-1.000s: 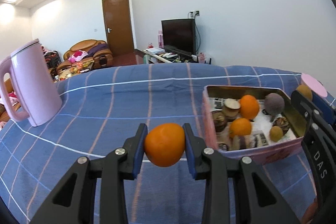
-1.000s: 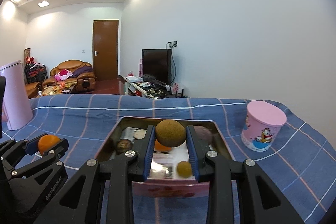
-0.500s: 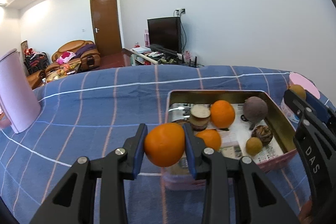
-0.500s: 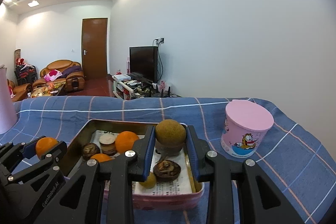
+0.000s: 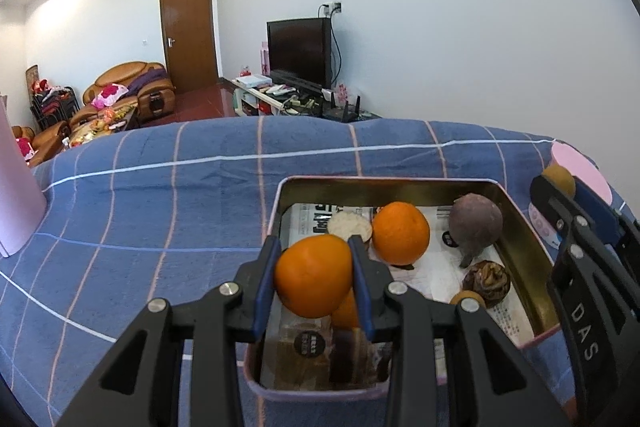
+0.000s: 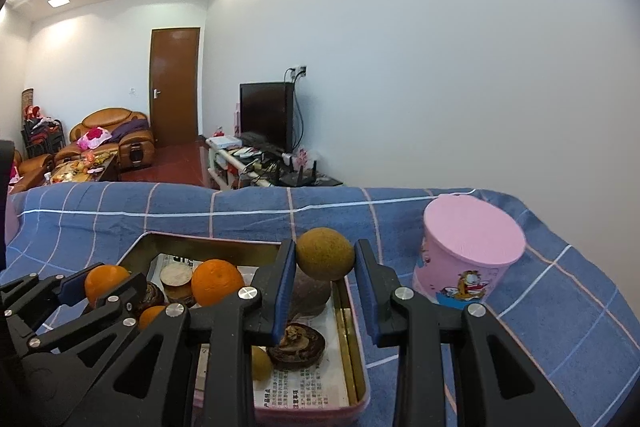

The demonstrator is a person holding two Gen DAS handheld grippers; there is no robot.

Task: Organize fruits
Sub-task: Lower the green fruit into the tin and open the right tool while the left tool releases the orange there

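Left claw (image 5: 314, 281) and right claw (image 6: 325, 269) each clamped tight, both angled downward

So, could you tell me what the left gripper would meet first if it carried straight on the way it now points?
Probably the tin tray: the left gripper, holding an orange, points down into it, toward the loose orange and paper lining. Depth is unclear.

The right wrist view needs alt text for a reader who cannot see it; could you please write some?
The right gripper holds a round brownish fruit over a pink tin tray of fruit on a blue checked cloth, beside a pink cup.
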